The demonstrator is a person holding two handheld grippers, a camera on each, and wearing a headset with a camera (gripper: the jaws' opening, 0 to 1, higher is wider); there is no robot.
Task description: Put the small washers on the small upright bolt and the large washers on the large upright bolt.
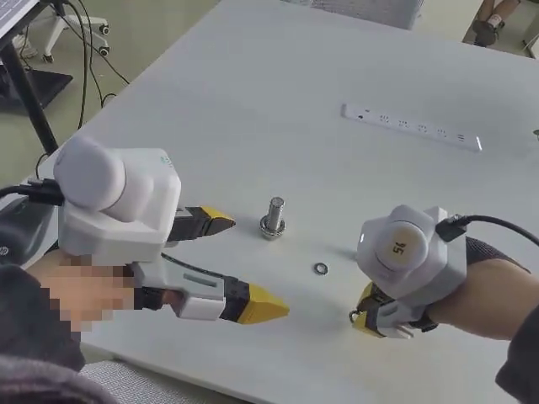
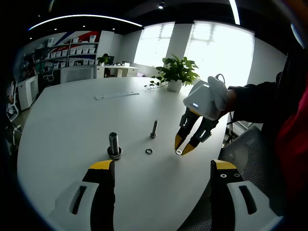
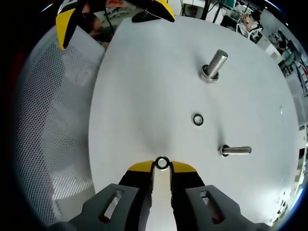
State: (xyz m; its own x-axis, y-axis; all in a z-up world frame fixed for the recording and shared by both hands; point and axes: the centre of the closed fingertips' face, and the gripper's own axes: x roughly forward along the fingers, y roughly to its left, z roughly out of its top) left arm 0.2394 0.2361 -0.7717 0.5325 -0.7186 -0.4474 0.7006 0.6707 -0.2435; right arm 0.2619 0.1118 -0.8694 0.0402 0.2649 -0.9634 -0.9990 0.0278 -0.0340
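On the white table (image 1: 278, 76), the left gripper (image 1: 258, 266) hovers with its jaws wide apart, just left of the large bolt (image 1: 274, 217). A loose washer (image 1: 321, 268) lies between that bolt and the right gripper (image 3: 162, 168), whose jaws pinch a second washer (image 3: 162, 162) at their ends.

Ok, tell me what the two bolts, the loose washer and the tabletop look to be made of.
Large bolt: bare metal, likely steel; silvery with bright highlights along the shank. Small bolt: the same silvery metal look. Loose washer: probably metal, a thin dark-grey ring with a faint sheen; too small to be sure. Tabletop: smooth matte white, perhaps laminate or painted board; soft shadows, no glare.
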